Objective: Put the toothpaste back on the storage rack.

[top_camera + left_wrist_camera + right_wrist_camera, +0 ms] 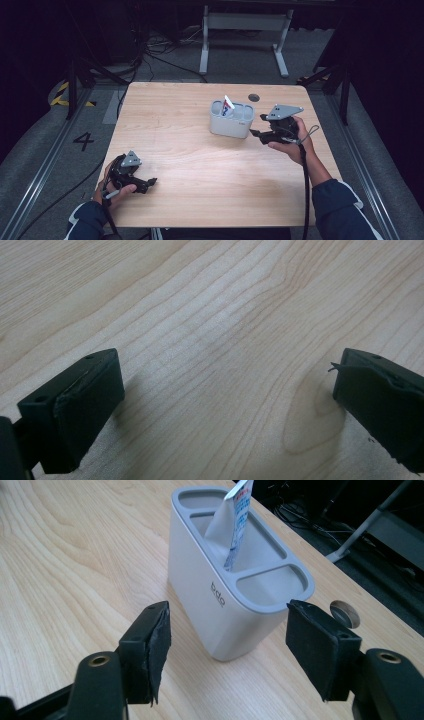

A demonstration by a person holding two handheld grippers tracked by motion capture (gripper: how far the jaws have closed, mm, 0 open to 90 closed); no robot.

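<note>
A grey holder with three compartments stands on the wooden table, right of centre. A white tube with blue and red print leans upright in its middle compartment. My right gripper hovers just right of the holder, open, its pads apart from the holder's near end and nothing between them. My left gripper rests low at the table's front left, open over bare wood.
A round cable hole sits in the table behind the holder. Beyond the far edge stands a white table frame, with cables on the dark floor. A floor rail runs along the left.
</note>
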